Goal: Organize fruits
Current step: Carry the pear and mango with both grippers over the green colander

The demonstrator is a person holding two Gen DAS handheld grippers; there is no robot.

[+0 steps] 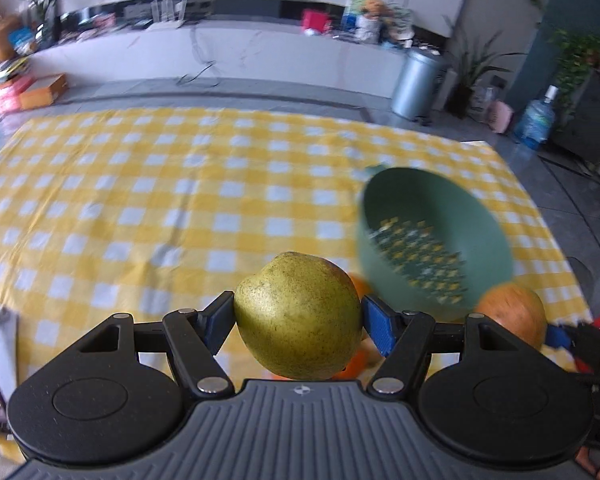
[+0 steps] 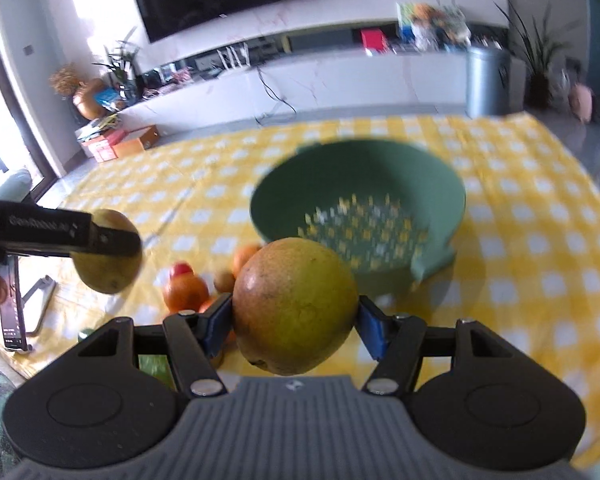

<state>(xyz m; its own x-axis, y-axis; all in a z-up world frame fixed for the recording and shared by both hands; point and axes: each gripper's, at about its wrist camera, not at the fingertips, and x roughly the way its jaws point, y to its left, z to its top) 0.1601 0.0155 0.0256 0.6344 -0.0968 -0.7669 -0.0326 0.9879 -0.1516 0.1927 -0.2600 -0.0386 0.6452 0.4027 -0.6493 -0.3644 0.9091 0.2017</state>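
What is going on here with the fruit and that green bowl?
A person is sorting fruit with a handheld gripper in each hand. The left gripper grips a green pear, and the right gripper grips a yellow-green fruit with a red blush. Both are held above the yellow checked cloth. The green colander bowl is empty. Oranges and other small fruit wait on the cloth beside it.

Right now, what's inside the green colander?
Nothing shows inside the green colander: only its perforated bottom, with yellow checked cloth showing through the holes. The mango in the right gripper covers a bit of the near rim.
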